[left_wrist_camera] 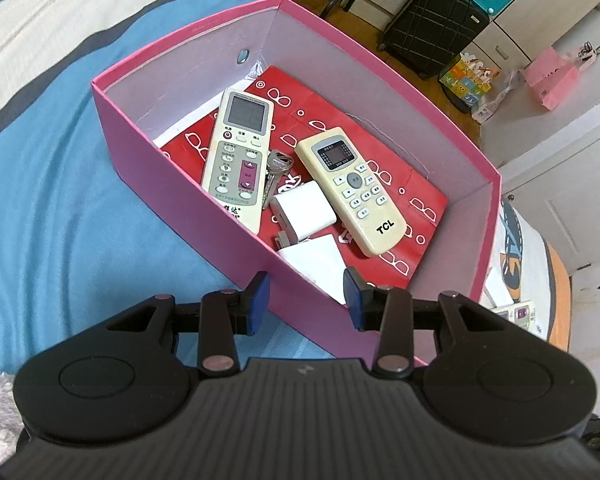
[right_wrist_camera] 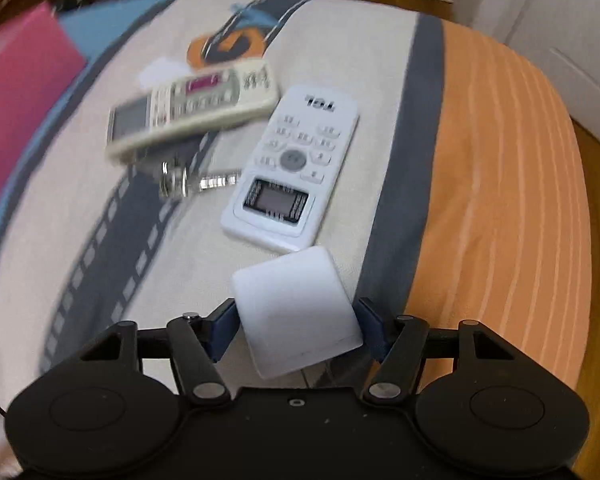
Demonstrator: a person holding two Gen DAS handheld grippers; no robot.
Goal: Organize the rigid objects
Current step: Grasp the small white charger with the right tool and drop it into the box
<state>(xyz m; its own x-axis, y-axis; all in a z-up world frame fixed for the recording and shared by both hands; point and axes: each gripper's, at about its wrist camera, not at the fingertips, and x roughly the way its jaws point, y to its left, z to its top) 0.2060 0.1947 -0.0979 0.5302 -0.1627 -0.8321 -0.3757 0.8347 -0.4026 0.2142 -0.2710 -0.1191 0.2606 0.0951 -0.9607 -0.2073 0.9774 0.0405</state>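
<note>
Left tongs point(left_wrist_camera: 306, 294) stand wide, nothing between the blue pads point(left_wrist_camera: 258, 300), hovering over the near wall of the pink box point(left_wrist_camera: 148, 168), which sits on the bed point(left_wrist_camera: 48, 184). Inside the box I see a red patterned sheet point(left_wrist_camera: 416, 196) on the floor, and on it a cream remote point(left_wrist_camera: 240, 156) at 10 o'clock, a TCL remote point(left_wrist_camera: 352, 190) at 2 o'clock, keys point(left_wrist_camera: 276, 172) between them, and a white charger point(left_wrist_camera: 304, 210) nearer me, just beside the TCL remote. A second white block point(left_wrist_camera: 316, 260) lies at the near wall, partly hidden.

Right tongs point(right_wrist_camera: 296, 330) grip a white charger block point(right_wrist_camera: 298, 314), pads touching both its sides. My right view is motion-blurred. On the bed cover point(right_wrist_camera: 380, 60) at 12 o'clock lies a white TCL remote point(right_wrist_camera: 294, 166), just ahead of the held block. A cream remote point(right_wrist_camera: 192, 112) sits at 11 o'clock, keys point(right_wrist_camera: 196, 182) below it. The pink box point(right_wrist_camera: 20, 100) shows at 9 o'clock.
</note>
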